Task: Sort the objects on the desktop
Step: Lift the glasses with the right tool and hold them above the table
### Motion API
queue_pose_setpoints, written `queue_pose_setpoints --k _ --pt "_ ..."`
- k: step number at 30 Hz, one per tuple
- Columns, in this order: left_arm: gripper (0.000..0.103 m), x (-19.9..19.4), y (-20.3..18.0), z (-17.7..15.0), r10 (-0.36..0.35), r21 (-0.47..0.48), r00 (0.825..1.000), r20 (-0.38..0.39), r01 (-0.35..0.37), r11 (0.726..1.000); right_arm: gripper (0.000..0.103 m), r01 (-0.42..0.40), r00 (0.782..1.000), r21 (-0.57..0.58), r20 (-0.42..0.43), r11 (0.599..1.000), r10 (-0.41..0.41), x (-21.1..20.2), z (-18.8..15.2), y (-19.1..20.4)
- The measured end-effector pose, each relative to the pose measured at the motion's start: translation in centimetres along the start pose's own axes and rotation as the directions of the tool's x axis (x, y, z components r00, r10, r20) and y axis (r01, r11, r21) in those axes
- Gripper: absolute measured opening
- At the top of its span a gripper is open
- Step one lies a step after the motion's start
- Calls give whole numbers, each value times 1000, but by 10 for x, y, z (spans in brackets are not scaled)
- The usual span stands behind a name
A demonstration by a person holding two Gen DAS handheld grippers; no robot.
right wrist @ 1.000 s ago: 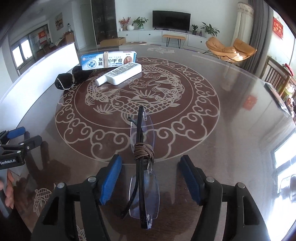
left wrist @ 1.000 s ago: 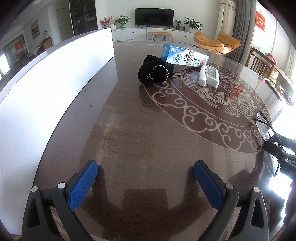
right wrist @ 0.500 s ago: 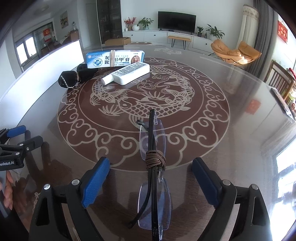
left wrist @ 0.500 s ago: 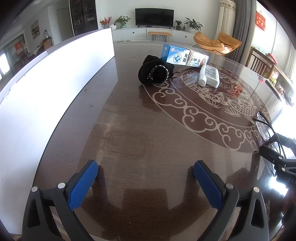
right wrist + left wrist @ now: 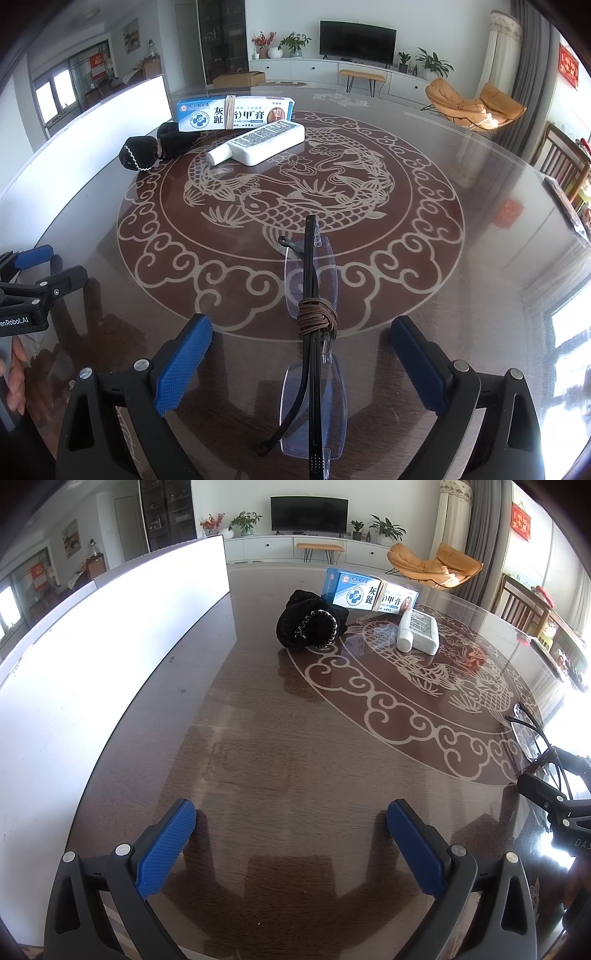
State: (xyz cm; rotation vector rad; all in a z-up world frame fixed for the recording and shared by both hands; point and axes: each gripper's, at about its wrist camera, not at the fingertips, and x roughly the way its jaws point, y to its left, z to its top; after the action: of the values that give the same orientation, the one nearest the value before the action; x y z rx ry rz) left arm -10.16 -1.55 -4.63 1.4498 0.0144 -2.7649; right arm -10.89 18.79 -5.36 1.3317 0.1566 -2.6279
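Observation:
Folded rimless glasses (image 5: 312, 328), tied with a brown cord, lie on the dark patterned table (image 5: 461, 177) between my right gripper's open blue pads. My right gripper (image 5: 301, 363) is open and straddles the glasses without touching them. The glasses show at the right edge of the left wrist view (image 5: 528, 731). My left gripper (image 5: 291, 845) is open and empty above bare table at the near left. Far across lie a black pouch (image 5: 310, 626), a blue-and-white medicine box (image 5: 369, 594) and a white bottle (image 5: 419, 631). They also show in the right wrist view: the pouch (image 5: 147, 151), the box (image 5: 234, 112), the bottle (image 5: 262, 142).
A long white panel (image 5: 92, 657) runs along the table's left side. My left gripper body shows at the left of the right wrist view (image 5: 33, 291). Chairs (image 5: 561, 158) stand beyond the table's far right edge.
My right gripper has opened wider and drawn back a little, so the glasses lie further between its pads. The left gripper has not moved.

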Motion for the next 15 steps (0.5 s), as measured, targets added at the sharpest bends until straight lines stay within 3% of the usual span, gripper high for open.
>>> queue_pose_setpoints --k 15 --pt "103 0 0 0 0 0 1000 0 0 1000 98 3 1000 0 -1 1000 -3 1 0 1"
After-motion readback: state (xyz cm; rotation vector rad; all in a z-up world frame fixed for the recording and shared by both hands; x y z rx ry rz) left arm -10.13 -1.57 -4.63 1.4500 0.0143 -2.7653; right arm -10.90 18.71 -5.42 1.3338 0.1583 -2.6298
